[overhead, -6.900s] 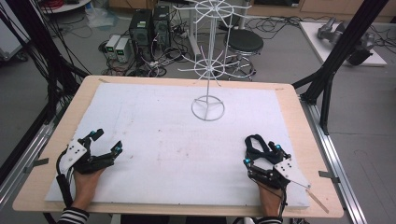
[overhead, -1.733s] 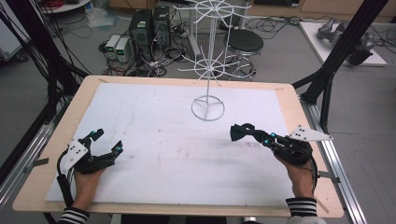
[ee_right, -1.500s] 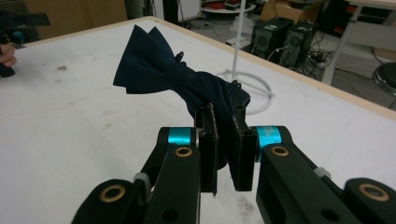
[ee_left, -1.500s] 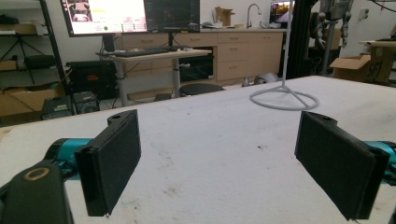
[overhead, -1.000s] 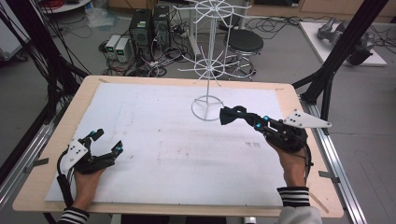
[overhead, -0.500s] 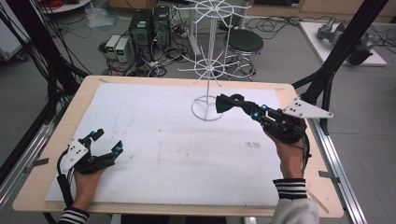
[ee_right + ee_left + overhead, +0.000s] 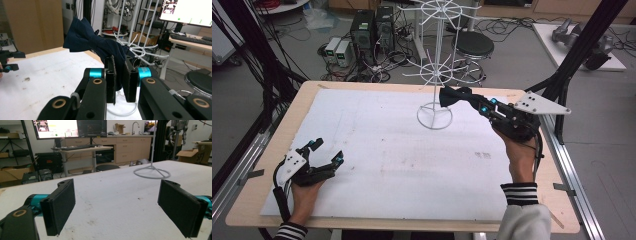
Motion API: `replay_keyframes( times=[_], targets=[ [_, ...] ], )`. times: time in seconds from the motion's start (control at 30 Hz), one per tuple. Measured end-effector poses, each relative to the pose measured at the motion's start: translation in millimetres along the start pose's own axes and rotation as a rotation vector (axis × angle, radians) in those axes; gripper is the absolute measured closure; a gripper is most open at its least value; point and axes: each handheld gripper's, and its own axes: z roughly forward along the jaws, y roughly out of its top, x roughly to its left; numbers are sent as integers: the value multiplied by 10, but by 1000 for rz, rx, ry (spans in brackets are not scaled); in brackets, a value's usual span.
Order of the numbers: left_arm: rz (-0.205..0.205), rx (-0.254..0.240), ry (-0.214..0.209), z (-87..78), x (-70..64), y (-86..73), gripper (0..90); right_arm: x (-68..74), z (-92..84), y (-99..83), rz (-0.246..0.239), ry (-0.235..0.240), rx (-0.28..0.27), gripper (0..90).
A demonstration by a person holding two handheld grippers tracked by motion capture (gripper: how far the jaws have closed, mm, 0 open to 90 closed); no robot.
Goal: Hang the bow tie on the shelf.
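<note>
Dark navy bow tie [image 7: 96, 42] is pinched between your right gripper's [image 7: 457, 96] jaws, held up in the air right next to the white wire rack [image 7: 435, 70], approx level w/ its lower ring of prongs [image 7: 140, 51]. The right gripper view shows 1 wing of the tie fanned out past the jaws, the rest bunched in the clamp; prongs sit just behind it, apart from the cloth as far as I can tell.

Step in hand looks like hanging the tie on the rack. Next move, as I judge it: ease fwd so a loop or band catches a prong, then let go. I can't see any loop or strap, so check you've got 1 before pushing in.

Room: prongs stick out all round, so come in along 1 prong, not across. Rack base [image 7: 434, 116] stands near the far edge of the table [image 7: 362, 87]; don't knock the pole.

Your left gripper [image 7: 326, 154] rests on the table near the front-left corner, jaws wide apart, nothing in them, well away from the work.
</note>
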Motion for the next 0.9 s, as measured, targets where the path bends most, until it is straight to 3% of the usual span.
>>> replay_keyframes(
  times=[0.5, 0.9],
  targets=[
    [-3, 1, 0, 1, 0, 0, 149, -4, 152, 181, -12, -13, -29, 826],
    [-3, -1, -2, 1, 1, -1, 149, -56, 354, 160, 3, -38, -10, 828]
  ],
)
